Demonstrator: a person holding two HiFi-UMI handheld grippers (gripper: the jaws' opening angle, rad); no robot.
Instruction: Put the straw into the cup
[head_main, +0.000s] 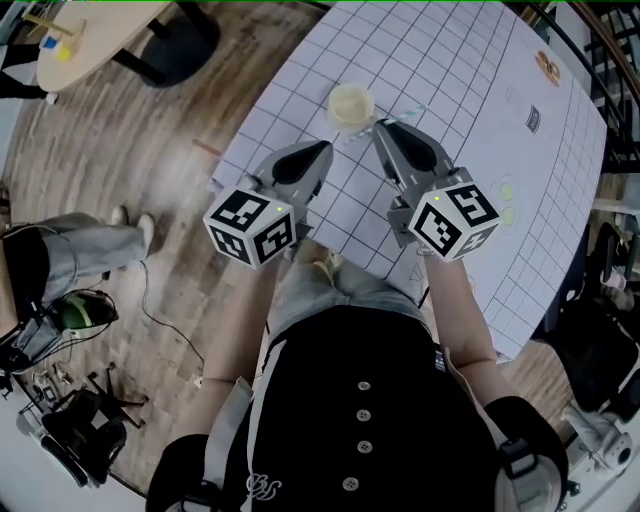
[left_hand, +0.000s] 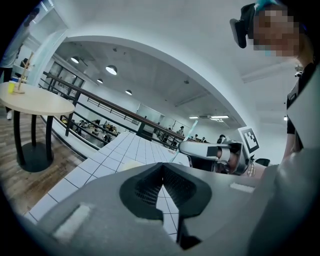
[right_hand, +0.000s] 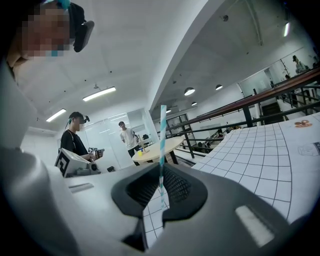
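- Half done at best: grips the thin, paper-looking straw (right_hand: 162, 135) upright in the right gripper (right_hand: 161, 172), jaws nearly closed on its teal-and-white spiral stripes.
- Carries nothing in the left gripper (left_hand: 161, 172), ribbed black pads pressed together.
- Left to do: lowering the straw into the cup (head_main: 352, 105), round, pale, open-topped, just ahead of both grippers.
- Stands on a smooth, flat, white-gridded table (head_main: 470, 90).

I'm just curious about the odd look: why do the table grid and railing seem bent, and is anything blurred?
Head view: the wide lens bows the gridded table into a dome. Left gripper view: the railing arcs; the foreground is soft. Right gripper view: the striped straw is crisp; a mosaic patch hides a face.
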